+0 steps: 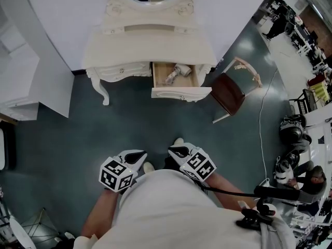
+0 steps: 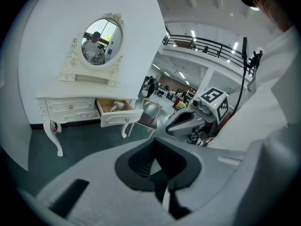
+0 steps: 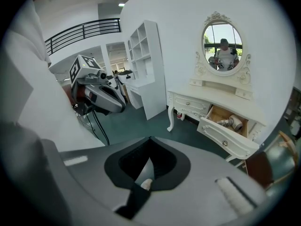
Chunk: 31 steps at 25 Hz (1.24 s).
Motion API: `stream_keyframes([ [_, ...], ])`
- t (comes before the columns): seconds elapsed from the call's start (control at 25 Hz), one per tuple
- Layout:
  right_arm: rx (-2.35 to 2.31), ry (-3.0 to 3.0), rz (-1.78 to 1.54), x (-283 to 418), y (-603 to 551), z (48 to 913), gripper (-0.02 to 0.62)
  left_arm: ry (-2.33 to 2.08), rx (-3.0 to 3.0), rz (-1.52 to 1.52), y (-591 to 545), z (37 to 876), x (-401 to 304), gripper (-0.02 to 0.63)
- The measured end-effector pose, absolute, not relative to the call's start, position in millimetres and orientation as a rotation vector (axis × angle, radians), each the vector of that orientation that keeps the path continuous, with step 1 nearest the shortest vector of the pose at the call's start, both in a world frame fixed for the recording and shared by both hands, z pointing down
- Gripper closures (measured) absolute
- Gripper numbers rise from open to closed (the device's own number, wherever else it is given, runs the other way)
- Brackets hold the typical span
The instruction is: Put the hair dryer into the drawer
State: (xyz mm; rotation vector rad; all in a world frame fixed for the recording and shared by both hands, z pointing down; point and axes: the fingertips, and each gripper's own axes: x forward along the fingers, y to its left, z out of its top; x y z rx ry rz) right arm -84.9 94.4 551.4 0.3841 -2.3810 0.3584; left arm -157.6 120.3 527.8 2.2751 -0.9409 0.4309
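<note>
1. Floor [image 1: 62, 139]: dark teal, smooth and matte. It runs between the person and the furniture.
2. Counter [image 1: 148, 48]: white, with carved curved legs and ornate moulding, set against a white wall. It lies well ahead of both grippers.
3. Mirror [image 2: 99, 41]: oval, in a scrolled white frame, upright on the back of the counter.
4. Chair [image 1: 231, 92]: dark red seat and pale carved frame, just beside the counter's right end and angled away from it.
5. Drawer [image 1: 181, 93]: pulled out of the counter's right half. Pale bare wood inside, white front panel with a small round knob. It holds the hair dryer and a little else that is too small to make out.
6. Left gripper [image 1: 136, 157]: grey moulded body with a marker cube, held low, close to the person's torso. In the left gripper view its fingers [image 2: 145, 166] meet tip to tip inside the dark recess and hold nothing.
7. Right gripper [image 1: 179, 150]: same build, just beside the left one and also close to the torso. In the right gripper view its fingers [image 3: 142, 169] are pressed together with nothing in their grip.
8. Hair dryer [image 1: 176, 72]: light grey-white with a rounded barrel, lying on its side in the open drawer. It is well apart from both sets of fingers, across the stretch of floor.
</note>
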Motion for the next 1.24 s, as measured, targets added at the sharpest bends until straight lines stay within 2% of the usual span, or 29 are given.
stream_keyframes([
  [1.24,0.364,-2.361,0.389,-72.6,76.6,563.8,0.597,-0.889,2.25,0.467,99.4,538.7,-141.5,0.603],
])
